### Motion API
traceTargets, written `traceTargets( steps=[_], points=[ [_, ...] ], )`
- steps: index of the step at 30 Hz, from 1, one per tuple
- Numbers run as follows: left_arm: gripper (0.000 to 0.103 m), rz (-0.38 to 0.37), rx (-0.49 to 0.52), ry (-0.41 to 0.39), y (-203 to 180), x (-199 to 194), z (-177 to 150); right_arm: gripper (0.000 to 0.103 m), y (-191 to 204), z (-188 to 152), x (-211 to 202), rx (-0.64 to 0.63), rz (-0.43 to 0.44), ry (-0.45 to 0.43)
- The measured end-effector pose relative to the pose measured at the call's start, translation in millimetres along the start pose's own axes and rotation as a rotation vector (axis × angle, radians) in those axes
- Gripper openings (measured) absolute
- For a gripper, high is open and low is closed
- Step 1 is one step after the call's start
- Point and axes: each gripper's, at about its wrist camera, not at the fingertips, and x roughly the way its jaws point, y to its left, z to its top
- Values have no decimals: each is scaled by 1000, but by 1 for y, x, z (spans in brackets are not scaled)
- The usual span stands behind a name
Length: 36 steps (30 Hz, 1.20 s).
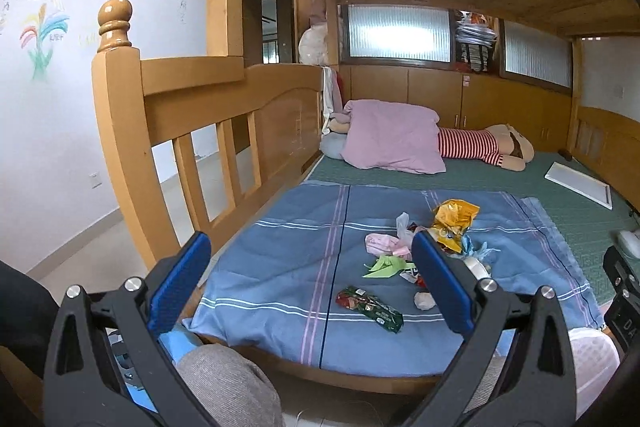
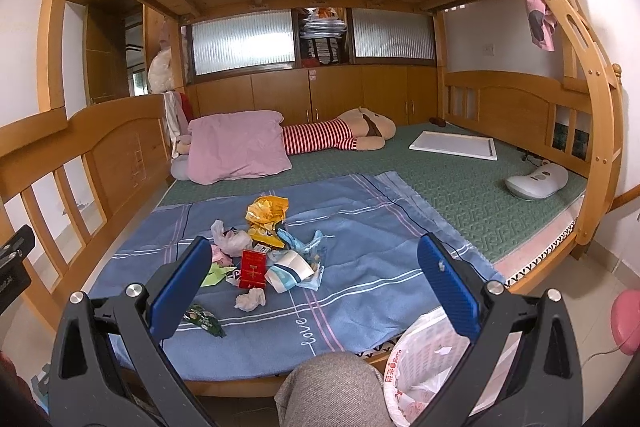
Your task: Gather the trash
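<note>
A heap of trash lies on the blue striped sheet (image 2: 360, 227) of the lower bunk: a yellow wrapper (image 2: 267, 209), a red box (image 2: 253, 269), a white-and-blue packet (image 2: 289, 271), a crumpled tissue (image 2: 250, 299), a green paper scrap (image 1: 386, 265) and a green-red snack wrapper (image 1: 370, 308). My left gripper (image 1: 312, 291) hovers open in front of the bed edge, nothing between its blue pads. My right gripper (image 2: 316, 287) is open too, held short of the heap. A white bin with a plastic liner (image 2: 424, 367) stands on the floor under the right gripper.
A pink pillow (image 2: 236, 145), a striped plush toy (image 2: 340, 135), a white board (image 2: 454, 145) and a grey device (image 2: 536, 181) lie on the green mat. Wooden rails (image 1: 224, 143) fence the left side. A person's grey-clad knee (image 2: 332, 391) sits before the bed.
</note>
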Motion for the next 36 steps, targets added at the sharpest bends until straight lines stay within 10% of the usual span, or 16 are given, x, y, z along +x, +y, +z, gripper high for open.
traceTargets(
  steps=[36],
  points=[
    [100,-89,16,14,4,8,-1,100,5,-12,3,-15,22,-16]
  ],
)
